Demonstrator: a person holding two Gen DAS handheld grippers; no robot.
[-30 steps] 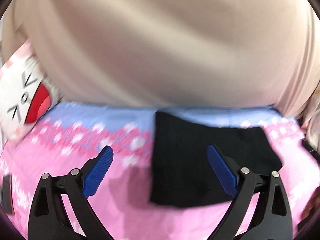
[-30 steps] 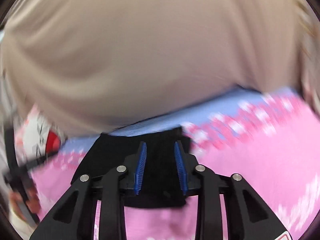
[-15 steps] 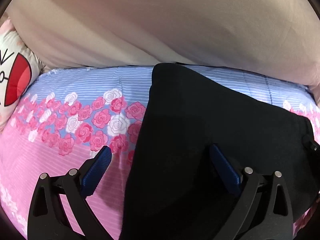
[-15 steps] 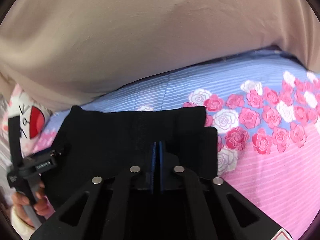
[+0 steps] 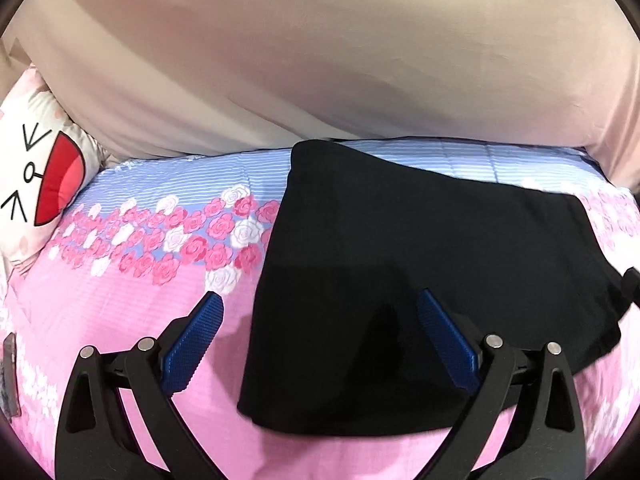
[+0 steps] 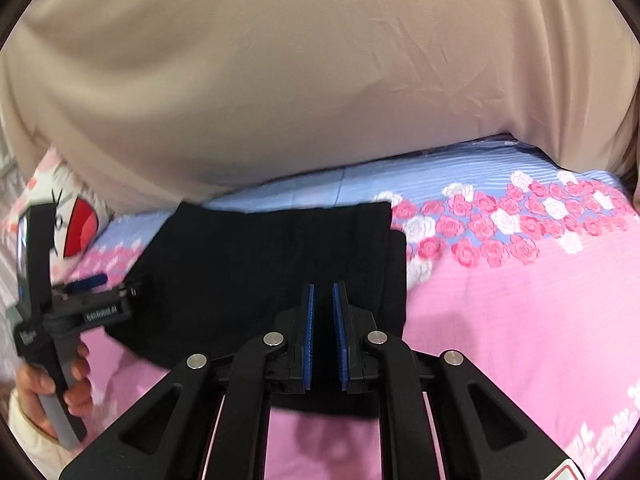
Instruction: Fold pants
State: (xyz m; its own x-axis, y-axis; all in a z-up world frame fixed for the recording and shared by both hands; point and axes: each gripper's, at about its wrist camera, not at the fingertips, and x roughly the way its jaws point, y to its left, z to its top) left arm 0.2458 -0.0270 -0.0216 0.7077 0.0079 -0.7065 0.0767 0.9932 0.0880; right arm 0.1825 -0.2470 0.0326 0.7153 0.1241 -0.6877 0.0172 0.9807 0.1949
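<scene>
The black pants (image 5: pixel 420 260) lie folded into a flat rectangle on the pink flowered bedsheet (image 5: pixel 120 340). My left gripper (image 5: pixel 320 300) hangs wide open over the pants' left edge, one pad over the sheet and the other over the cloth. In the right wrist view the pants (image 6: pixel 272 256) fill the middle. My right gripper (image 6: pixel 324 288) hovers over their near right part. Its jaws are opening, a narrow gap shows between the blue pads, and no cloth is pinched. At the left a hand (image 6: pixel 48 388) holds the left gripper (image 6: pixel 86 282).
A beige cloth (image 5: pixel 320 60) hangs along the back of the bed. A white cartoon pillow (image 5: pixel 36 184) lies at the far left. A small dark object (image 5: pixel 10 380) sits at the sheet's left edge. Bare sheet (image 6: pixel 520 320) lies right of the pants.
Both grippers have dropped closer to the bed and the pants look larger. The right jaws closed fully half a second ago and now stand slightly apart. The left jaws stayed wide.
</scene>
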